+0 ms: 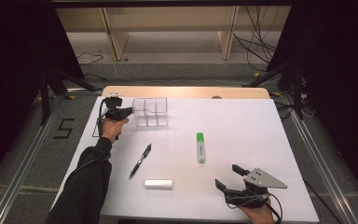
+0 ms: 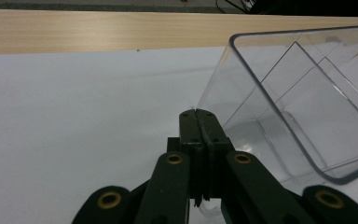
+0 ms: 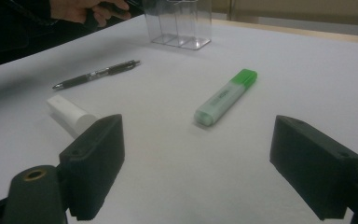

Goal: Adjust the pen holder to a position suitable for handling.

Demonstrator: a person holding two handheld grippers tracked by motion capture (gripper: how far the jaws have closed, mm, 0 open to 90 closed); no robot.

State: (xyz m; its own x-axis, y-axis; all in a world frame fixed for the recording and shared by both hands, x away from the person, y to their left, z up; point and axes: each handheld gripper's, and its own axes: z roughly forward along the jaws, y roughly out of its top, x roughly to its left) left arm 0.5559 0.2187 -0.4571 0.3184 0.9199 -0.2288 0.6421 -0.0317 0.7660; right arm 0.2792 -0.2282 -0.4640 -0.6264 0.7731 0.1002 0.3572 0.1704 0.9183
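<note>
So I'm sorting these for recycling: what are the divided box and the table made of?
The divided box looks like clear, glossy hard plastic: you see its inner walls through it. The table shows a pale wood-grain edge, perhaps laminate, under a matte white sheet of unclear material.

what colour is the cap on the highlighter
Bright green cap on the pale green highlighter pen, clearest in the right gripper view.

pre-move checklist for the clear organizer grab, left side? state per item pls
1. Left gripper shut on the clear organizer wall: ok.
2. Organizer level on the table: not ok, it looks tilted in the left gripper view.
3. Organizer compartments empty: ok.
4. Right gripper open, holding nothing: ok.
5. Green highlighter, black pen and white tube lie apart from both grippers: ok.
</note>
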